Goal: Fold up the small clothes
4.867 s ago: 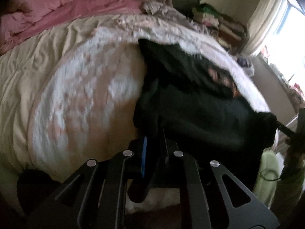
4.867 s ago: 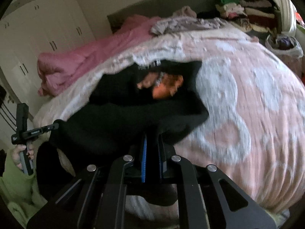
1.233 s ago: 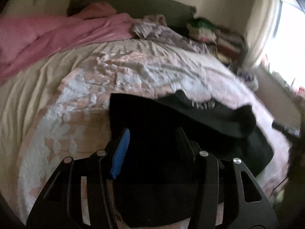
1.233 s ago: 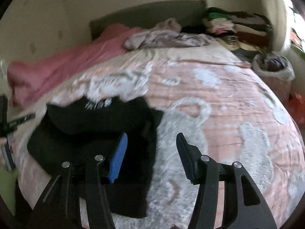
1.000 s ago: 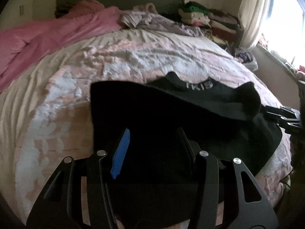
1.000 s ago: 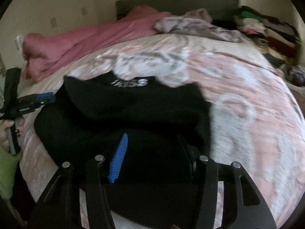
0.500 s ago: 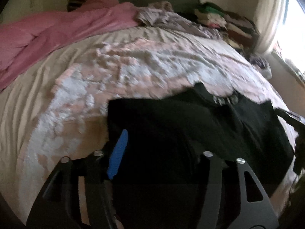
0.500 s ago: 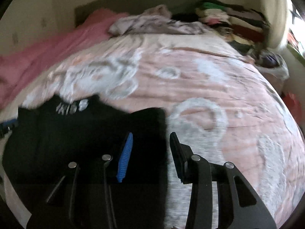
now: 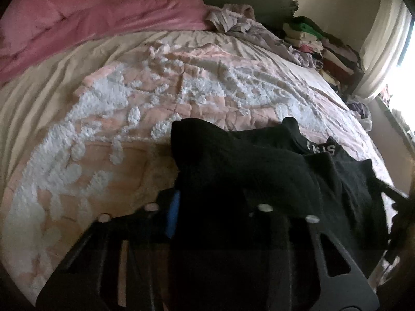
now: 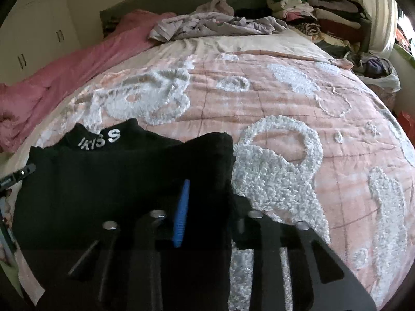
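Observation:
A black garment [image 9: 259,160] with white letters on its neckband [image 10: 99,137] lies folded on the pink blanket near the bed's front edge. My left gripper [image 9: 207,202] is at the garment's left side. Its jaws are closing with black cloth between them, and the cloth hides the finger opposite the blue pad [image 9: 172,215]. My right gripper [image 10: 208,194] is at the right edge of the garment [image 10: 116,176], jaws closing on the thick folded edge. The left gripper's tip [image 10: 18,175] shows at the far left of the right wrist view.
The pink blanket [image 9: 155,98] with white tufted shapes covers the bed. A pink duvet [image 9: 90,18] and crumpled lilac clothes [image 9: 241,23] lie by the headboard. Folded clothes [image 10: 311,7] are stacked at the back right. A curtain [image 9: 381,51] hangs on the right.
Both pairs of jaws stood wide over the garment and have narrowed onto its side edges. The garment, held up some seconds ago, now lies on the blanket.

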